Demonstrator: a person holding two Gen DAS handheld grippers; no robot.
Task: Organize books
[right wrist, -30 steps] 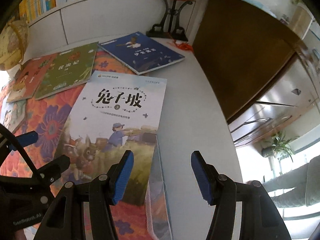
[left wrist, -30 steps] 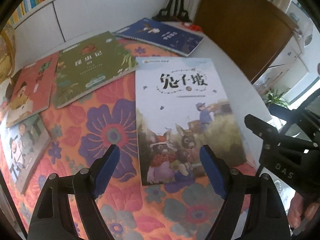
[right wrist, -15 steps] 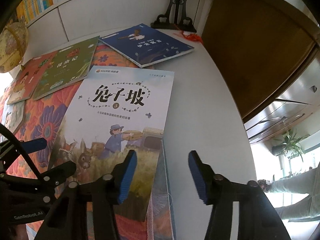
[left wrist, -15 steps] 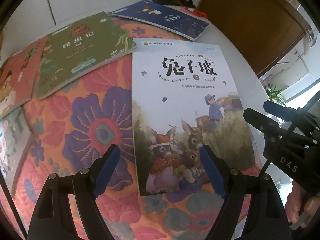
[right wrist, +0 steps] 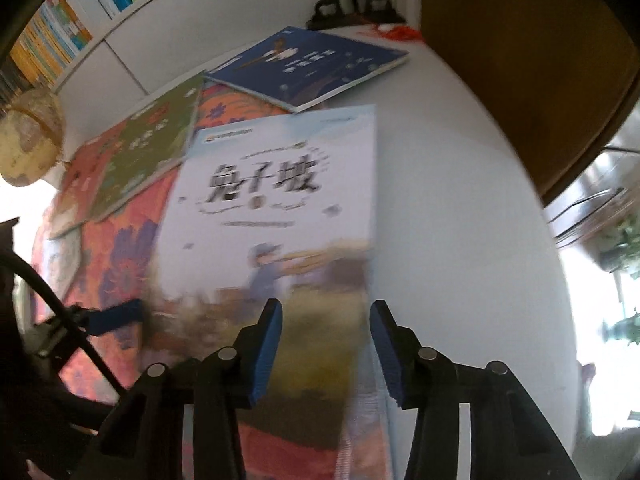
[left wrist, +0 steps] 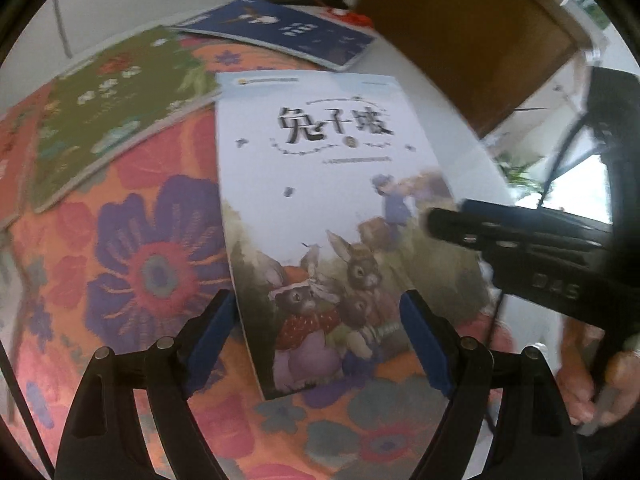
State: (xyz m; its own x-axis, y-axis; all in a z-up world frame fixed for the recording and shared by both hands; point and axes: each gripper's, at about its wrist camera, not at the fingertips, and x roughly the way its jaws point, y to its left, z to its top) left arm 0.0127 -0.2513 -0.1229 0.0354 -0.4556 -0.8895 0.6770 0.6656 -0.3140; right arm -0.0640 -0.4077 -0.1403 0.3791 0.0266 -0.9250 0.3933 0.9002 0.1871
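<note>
Nothing is stacked yet: the rabbit book point(left wrist: 328, 208) lies flat on the worktop point(right wrist: 460, 200), others scattered beyond (green point(left wrist: 112, 112), blue point(right wrist: 312, 68)). Left tongs point(left wrist: 316, 328) gape wide over its near-left corner, gripping nothing; right tongs point(right wrist: 326, 344) are closing above its near-right edge, still empty.

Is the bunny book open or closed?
Closed. The bunny book lies flat on the flowery cloth, front cover up, with no inside pages showing.

White table point(right wrist: 460, 208), floral cloth point(left wrist: 152, 208), blue book point(right wrist: 308, 66)
</note>
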